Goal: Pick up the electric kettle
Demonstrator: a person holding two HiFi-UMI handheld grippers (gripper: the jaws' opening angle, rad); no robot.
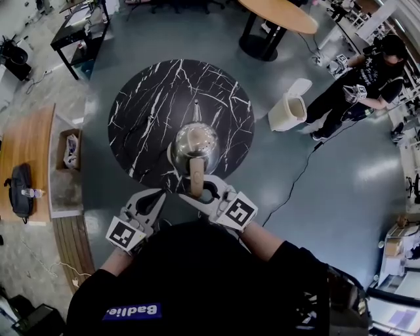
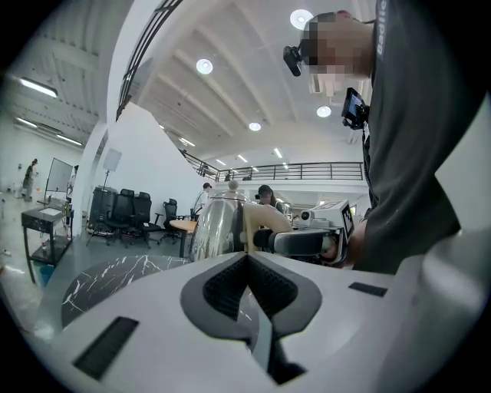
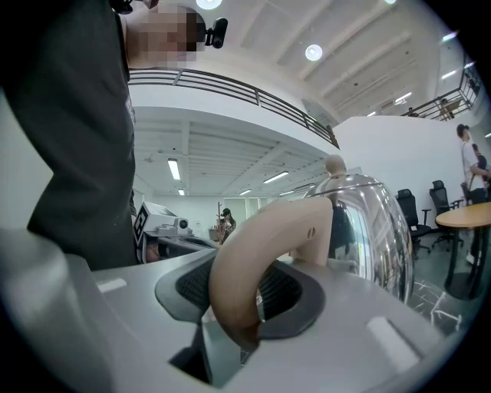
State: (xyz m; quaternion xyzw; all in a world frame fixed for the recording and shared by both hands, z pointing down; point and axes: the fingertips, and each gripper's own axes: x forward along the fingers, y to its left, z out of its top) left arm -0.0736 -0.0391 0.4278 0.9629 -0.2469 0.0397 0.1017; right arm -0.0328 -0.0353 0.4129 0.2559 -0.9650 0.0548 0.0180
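Note:
A shiny steel electric kettle (image 1: 195,146) with a beige handle (image 1: 196,176) hangs over the near edge of the round black marble table (image 1: 151,98). My right gripper (image 1: 200,195) is shut on that handle. In the right gripper view the curved handle (image 3: 261,261) runs down between the dark pads, with the kettle body (image 3: 376,222) beyond. My left gripper (image 1: 159,194) sits just left of the handle, shut with nothing in it. The left gripper view shows its closed tips (image 2: 247,257), the kettle (image 2: 215,226) and the right gripper (image 2: 307,242) on the handle.
A white bin (image 1: 289,111) stands on the floor right of the table. Behind it is a wooden round table (image 1: 279,14), and a person (image 1: 367,79) crouches at far right. A wooden counter (image 1: 26,144) with a black bag (image 1: 21,189) lies left, beside a cardboard box (image 1: 69,149).

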